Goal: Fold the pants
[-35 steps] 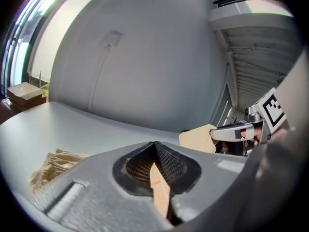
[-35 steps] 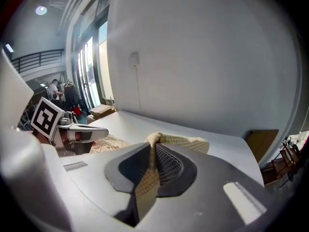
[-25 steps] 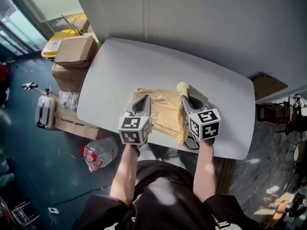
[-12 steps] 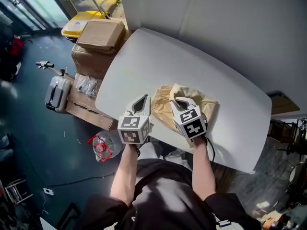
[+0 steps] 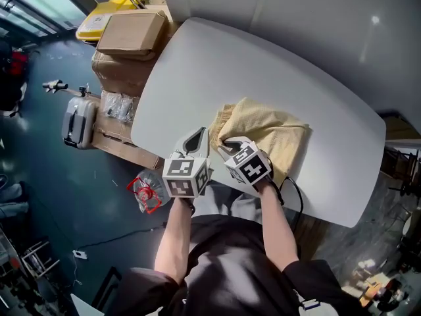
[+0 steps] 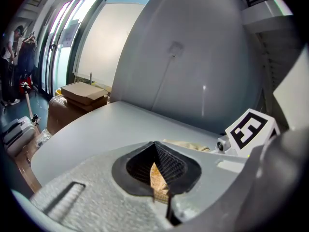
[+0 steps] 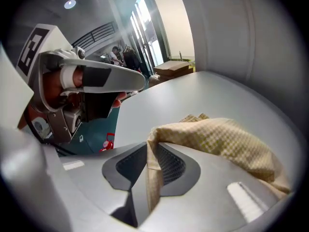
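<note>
The right hand-held gripper [image 5: 227, 143] was clamped on a doubled edge of the pants [image 5: 271, 133], and its jaws had just been easing apart with the cloth still threaded between them. It had carried that edge across from the right side of the garment to the left, stopping just beside the left hand-held gripper [image 5: 198, 137]. The left jaws stood together at the tips. A sliver of cloth showed in the slit behind them, but a grip there could not be confirmed. The pants, spread flat a second earlier, lay doubled over by the near edge of the worktop [image 5: 217, 64], so one fold appeared laid and release seemed due. No container stood on the worktop. A closed cardboard box [image 5: 130, 31] sat on the floor beyond its left end, contents unseen.
</note>
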A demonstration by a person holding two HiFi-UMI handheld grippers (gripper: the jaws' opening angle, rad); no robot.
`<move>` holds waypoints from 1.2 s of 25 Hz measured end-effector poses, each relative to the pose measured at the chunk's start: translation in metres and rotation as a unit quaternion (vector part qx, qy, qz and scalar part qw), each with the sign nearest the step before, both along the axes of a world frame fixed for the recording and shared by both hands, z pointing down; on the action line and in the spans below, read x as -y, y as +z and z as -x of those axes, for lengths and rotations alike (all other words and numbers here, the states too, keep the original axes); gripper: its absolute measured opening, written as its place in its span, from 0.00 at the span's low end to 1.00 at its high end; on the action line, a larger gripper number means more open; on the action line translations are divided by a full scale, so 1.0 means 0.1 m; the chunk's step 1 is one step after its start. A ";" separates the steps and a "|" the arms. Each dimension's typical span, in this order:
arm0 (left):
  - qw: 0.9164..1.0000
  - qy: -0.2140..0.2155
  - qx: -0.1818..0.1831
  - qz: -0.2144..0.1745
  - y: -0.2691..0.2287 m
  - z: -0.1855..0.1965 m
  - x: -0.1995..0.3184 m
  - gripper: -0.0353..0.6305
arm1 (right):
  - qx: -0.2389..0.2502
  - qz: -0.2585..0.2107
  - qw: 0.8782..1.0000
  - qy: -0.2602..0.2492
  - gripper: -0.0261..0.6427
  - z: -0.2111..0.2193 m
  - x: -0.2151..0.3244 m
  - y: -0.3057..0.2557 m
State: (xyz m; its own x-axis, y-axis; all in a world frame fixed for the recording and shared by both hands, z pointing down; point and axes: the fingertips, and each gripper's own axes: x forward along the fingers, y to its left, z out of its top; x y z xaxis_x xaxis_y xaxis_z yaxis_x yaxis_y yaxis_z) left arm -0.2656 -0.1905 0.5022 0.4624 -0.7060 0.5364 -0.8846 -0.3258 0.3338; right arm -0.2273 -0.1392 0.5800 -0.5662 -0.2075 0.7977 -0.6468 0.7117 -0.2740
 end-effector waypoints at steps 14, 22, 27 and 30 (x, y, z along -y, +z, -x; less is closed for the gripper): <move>1.000 0.001 -0.011 -0.004 -0.01 0.06 0.20 0.06 | 0.090 0.035 0.993 0.073 0.19 0.05 0.15 -0.06; 0.992 0.081 -0.055 -0.083 -0.75 -0.78 0.49 0.06 | 0.124 -0.182 0.951 0.215 0.05 -1.12 0.80 -1.47; 0.981 0.121 -0.073 -0.135 -1.30 -1.23 0.58 0.06 | 0.130 -0.296 0.903 0.281 0.05 -1.76 0.78 -2.12; 0.972 0.142 -0.084 -0.166 -1.62 -1.51 0.54 0.06 | 0.115 -0.340 0.884 0.301 0.05 -2.07 0.64 -2.40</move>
